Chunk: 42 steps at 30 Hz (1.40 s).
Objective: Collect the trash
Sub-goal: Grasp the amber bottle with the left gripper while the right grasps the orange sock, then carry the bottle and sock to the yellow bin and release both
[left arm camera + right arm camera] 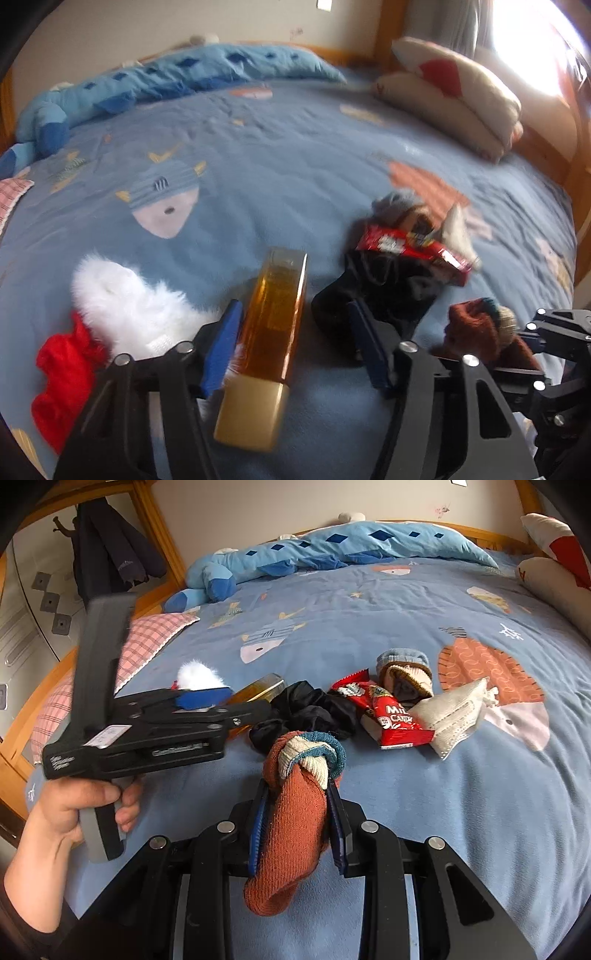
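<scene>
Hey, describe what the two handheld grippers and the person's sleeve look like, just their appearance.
Both the left gripper and the right gripper are matte black linkage frames with round silver pivot bolts and flat blue finger pads. The left one has a black and grey pistol handle with a white sticker. The sleeve is dark.

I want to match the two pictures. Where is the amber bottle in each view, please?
Left wrist view: the amber bottle lies low in the middle, between the left gripper's open blue fingers, cap toward the camera.
Right wrist view: only its far end shows, left of centre, behind the left gripper.
Shared landmark: the red snack wrapper lies right of the bottle in both views, past the black cloth.
</scene>
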Tool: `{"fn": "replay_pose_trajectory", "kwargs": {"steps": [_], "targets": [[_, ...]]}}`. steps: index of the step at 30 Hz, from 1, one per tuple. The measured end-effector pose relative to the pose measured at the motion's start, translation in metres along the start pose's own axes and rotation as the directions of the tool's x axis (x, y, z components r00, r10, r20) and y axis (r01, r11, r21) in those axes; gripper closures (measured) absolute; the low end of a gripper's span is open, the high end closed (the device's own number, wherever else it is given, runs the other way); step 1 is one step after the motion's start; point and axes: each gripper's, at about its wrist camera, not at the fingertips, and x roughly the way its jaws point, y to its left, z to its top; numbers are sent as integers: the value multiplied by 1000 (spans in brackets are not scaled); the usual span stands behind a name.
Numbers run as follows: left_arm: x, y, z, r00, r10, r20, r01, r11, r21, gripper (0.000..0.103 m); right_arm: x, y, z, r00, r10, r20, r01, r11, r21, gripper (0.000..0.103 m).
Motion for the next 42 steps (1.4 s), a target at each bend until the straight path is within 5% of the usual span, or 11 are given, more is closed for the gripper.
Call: {"fn": "replay_pose_trajectory", "kwargs": {"steps": [6,8,17,27,42], "targets": [[9,13,-7,998,-49,-42,48,998,-41,58,3,-4,0,1000,9,-9,-8,1000,16,74],[8,17,-9,997,-66,-40,63,996,-70,71,4,-4,-1,1000,8,-10,-8,1000,17,74],[-15,12,-22,998,-67,11,68,992,-105,71,1,-4,-3,1000,11,-11,-11,1000,19,74],[-88,-18,-44,988,-75,133,86,994,-73,71,-30,5,-15,1000,11,9,-11,1000,10,74],[-150,-127,-64,959,-207,195,196,978,76,71,-152,-6,-57,991,-47,124,44,999,28,74]]}}
